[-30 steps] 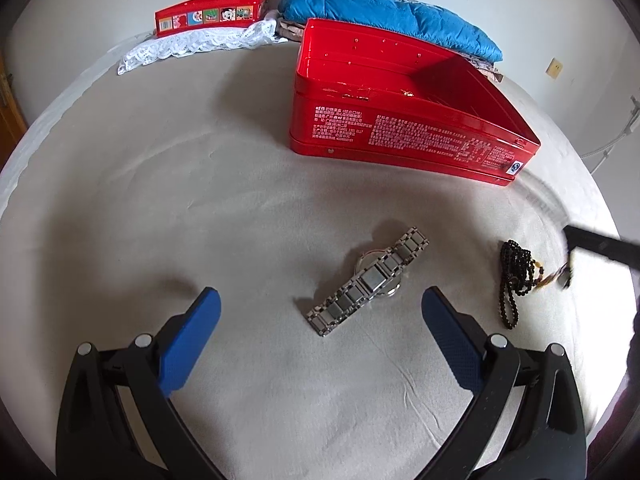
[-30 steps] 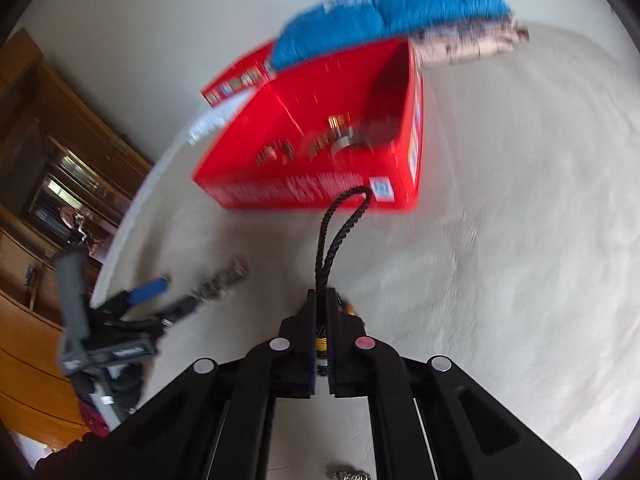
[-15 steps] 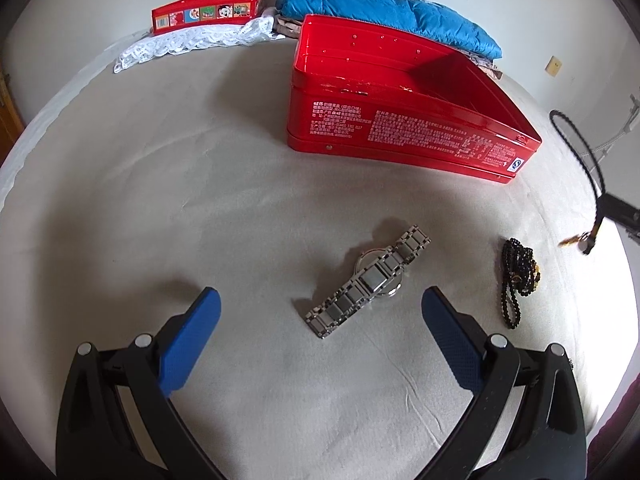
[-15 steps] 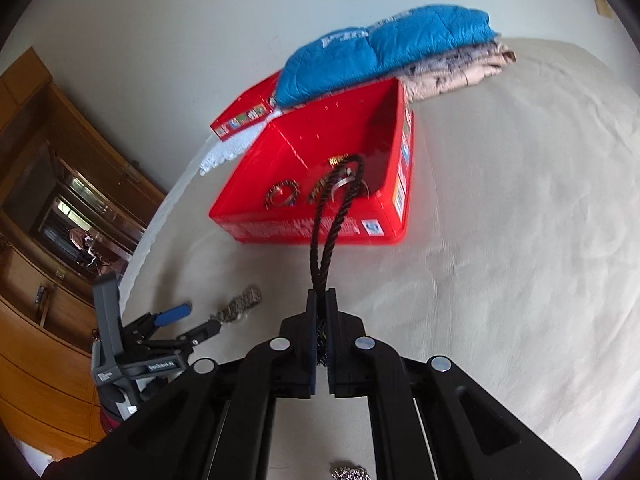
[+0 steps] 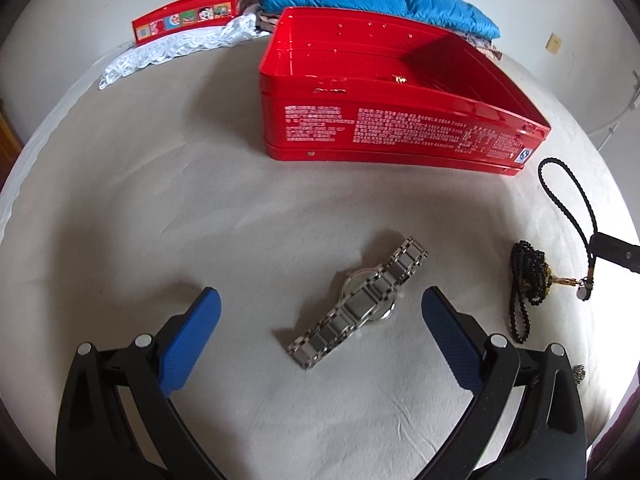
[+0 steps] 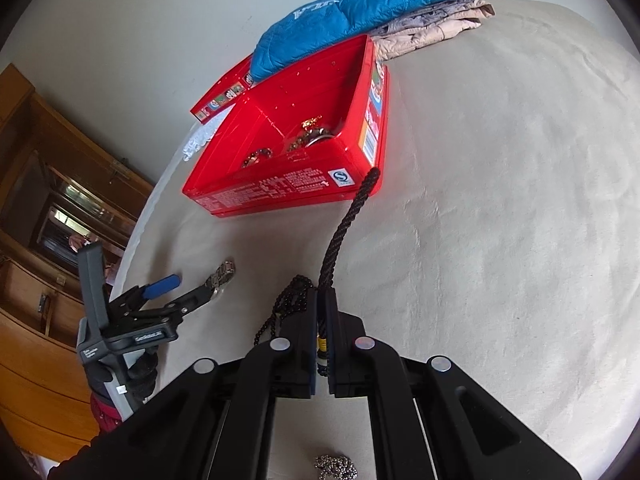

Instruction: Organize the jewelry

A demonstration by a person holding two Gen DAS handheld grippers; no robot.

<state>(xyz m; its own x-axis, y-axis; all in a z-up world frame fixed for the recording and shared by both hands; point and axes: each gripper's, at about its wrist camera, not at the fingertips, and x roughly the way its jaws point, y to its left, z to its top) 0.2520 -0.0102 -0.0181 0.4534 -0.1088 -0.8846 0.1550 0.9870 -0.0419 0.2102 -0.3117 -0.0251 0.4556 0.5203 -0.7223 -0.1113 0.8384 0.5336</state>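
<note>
A silver metal watch (image 5: 358, 306) lies on the beige bed between the blue pads of my left gripper (image 5: 320, 316), which is open and empty just above it. My right gripper (image 6: 321, 312) is shut on a black braided cord necklace (image 6: 347, 226), held up in the air; its loop (image 5: 568, 196) shows at the right of the left wrist view. A black bead string (image 5: 526, 280) lies on the bed right of the watch. The open red tin box (image 5: 400, 108) stands behind, with several gold pieces inside (image 6: 308, 138).
The red box lid (image 5: 188, 14) and white lace (image 5: 176, 46) lie at the back left. Folded blue and beige clothes (image 6: 360, 8) sit behind the box. A small silver chain (image 6: 336, 466) lies near my right gripper. A wooden cabinet (image 6: 48, 200) stands beside the bed.
My right gripper has lifted the black cord necklace off the bed and swung it toward the red box. The left gripper has edged closer to the watch and stays open.
</note>
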